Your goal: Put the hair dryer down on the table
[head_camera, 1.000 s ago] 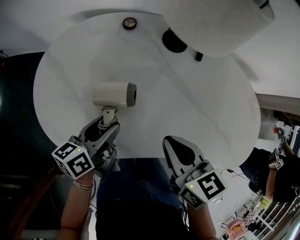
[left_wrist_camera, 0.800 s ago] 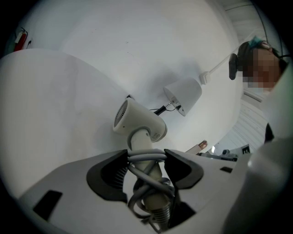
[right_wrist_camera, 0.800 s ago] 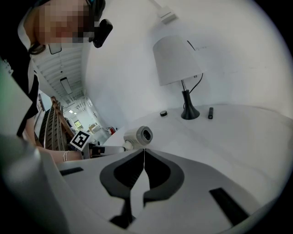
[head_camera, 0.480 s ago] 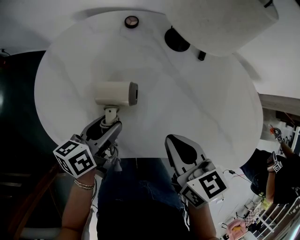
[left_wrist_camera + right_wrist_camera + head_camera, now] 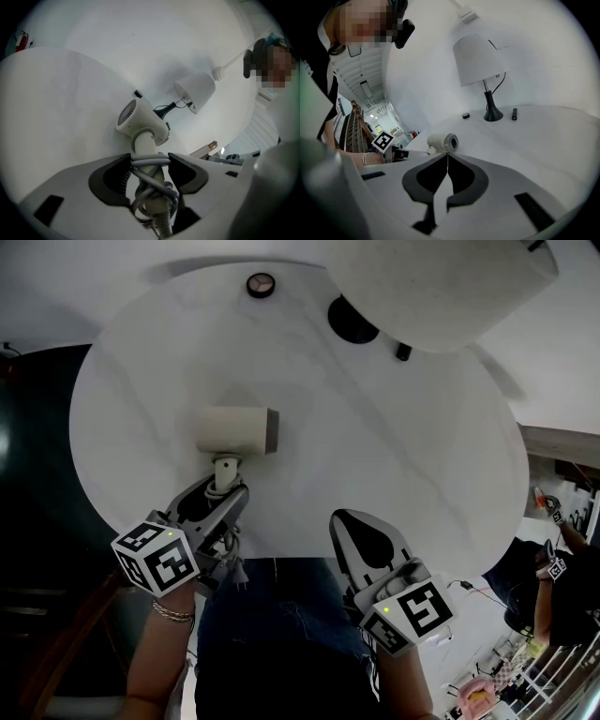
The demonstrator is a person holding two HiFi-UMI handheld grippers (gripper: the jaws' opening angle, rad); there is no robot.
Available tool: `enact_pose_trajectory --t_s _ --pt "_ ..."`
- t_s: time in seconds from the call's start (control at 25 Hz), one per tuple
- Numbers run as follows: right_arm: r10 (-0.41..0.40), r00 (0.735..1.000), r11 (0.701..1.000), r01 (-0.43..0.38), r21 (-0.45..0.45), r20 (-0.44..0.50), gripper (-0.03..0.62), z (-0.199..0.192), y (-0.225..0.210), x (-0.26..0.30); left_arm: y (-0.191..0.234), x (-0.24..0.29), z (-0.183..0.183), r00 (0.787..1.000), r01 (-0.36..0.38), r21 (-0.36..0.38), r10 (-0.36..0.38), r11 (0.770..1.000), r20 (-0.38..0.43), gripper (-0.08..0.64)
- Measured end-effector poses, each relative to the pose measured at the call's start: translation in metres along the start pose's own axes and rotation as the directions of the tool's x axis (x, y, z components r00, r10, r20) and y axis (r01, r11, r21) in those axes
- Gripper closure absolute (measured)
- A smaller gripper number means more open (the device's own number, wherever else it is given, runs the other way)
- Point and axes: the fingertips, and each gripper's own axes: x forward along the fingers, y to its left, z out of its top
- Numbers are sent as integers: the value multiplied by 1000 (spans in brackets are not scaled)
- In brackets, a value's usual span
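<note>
- Gripping the cream hair dryer (image 5: 234, 430) by its handle with the left gripper (image 5: 225, 491), jaws pinched onto the handle from both sides.
- Seen along the left gripper's own jaws: clamped just where the grey cord (image 5: 152, 185) is wound round the handle in several loops, with the ribbed cord sleeve hanging below the pinch.
- Held over the near-left part of the round white table (image 5: 394, 456), barrel lying level with its dark-rimmed nozzle turned to the person's right, handle pointing back toward the person (touching the top or just clear of it: cannot tell).
- Showing its grilled rear intake in the left gripper view, at the end away from the nozzle.
- Poised at the table's near edge, right of the dryer and well apart from it: the right gripper (image 5: 349, 526), jaws pressed together tip to tip, nothing between them.
- Looking past those shut jaws in the right gripper view, straight at the dryer's nozzle end.
- Standing at the table's far side: a lamp (image 5: 431, 287) with a white shade and a black base.
- Lying just right of the lamp base: a small black block (image 5: 400, 352).
- Lying left of the lamp base, near the far edge: a small round object (image 5: 260, 284), too small to identify.
- Worn on the left wrist below the marker cube: a bracelet (image 5: 164, 612).
</note>
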Motion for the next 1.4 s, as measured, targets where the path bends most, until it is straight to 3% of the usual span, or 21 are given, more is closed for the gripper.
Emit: enact_pose_trajectory --t_s 0.2,0.64,1.24,1.4 --pt "-16 999 1000 16 -19 -29 573 -4 -4 0 0 2 0 1000 -11 -15 11 1000 -1 298" --pt "-11 1000 1000 11 -1 -6 572 0 -5 0 -1 9 -13 996 -6 -13 5 1000 -86 295" --pt "-23 999 999 21 -46 -45 573 -10 -3 -4 0 11 -17 994 -16 6 16 1000 -109 290" --pt "-5 1000 1000 5 -22 0 574 2 4 -1 0 10 -18 993 -15 17 17 1000 -117 285"
